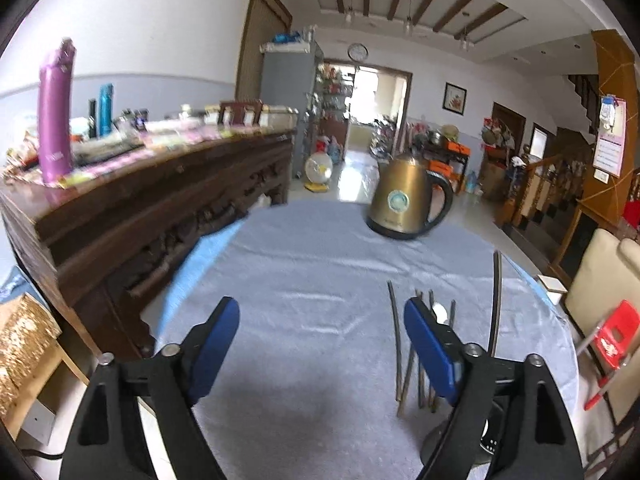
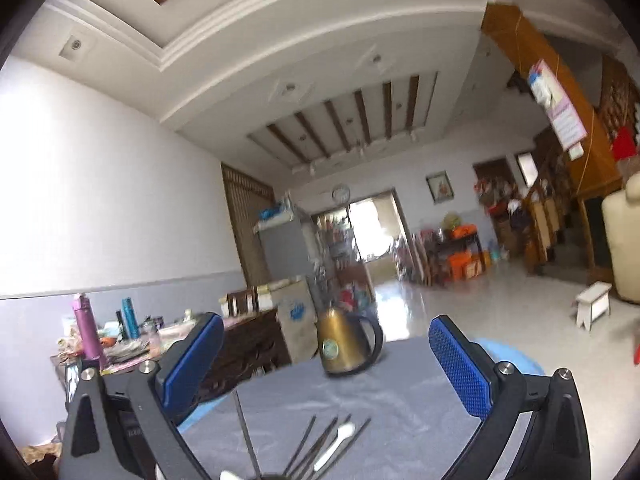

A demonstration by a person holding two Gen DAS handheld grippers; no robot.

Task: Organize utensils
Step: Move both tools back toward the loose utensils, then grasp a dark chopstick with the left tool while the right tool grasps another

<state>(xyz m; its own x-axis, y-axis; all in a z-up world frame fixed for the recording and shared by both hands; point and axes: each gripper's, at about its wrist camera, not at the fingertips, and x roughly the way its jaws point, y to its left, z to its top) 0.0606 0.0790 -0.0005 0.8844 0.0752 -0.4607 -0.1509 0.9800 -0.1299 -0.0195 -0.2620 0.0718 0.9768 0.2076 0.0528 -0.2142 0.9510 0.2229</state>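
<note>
Several dark chopsticks [image 1: 406,364] and a white spoon [image 1: 440,313] stand bunched in a dark holder [image 1: 440,440] on the grey tablecloth, just behind my left gripper's right finger. My left gripper [image 1: 322,320] is open and empty, above the cloth to the left of the bunch. In the right wrist view the chopsticks [image 2: 316,446] and white spoon [image 2: 336,442] rise from the bottom edge. My right gripper [image 2: 326,344] is open and empty, above them.
A gold kettle [image 1: 408,198] stands at the table's far edge, also in the right wrist view [image 2: 346,346]. A dark wood sideboard [image 1: 160,208] with a purple flask [image 1: 55,114] runs along the left. A cream chair [image 1: 600,280] and red stool [image 1: 614,338] are at right.
</note>
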